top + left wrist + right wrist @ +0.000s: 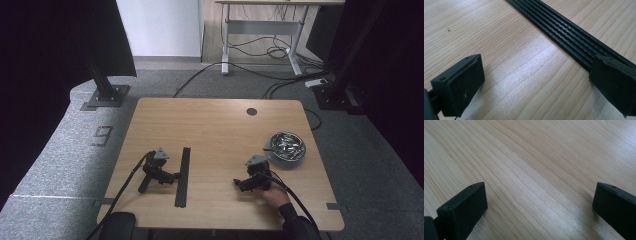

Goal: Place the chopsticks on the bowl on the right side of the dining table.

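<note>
Item: black ribbed strip, flat on table beside my left gripper, both grippers spread and empty; looks light, stiff, low-profile, so I'd pinch across its width mid-length.

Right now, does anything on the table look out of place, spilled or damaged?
Nothing stands out. The black strip lies flat and straight on the table, the metal bowl sits upright near the right edge with its contents inside, and both the left gripper and the right gripper rest with jaws open.
</note>
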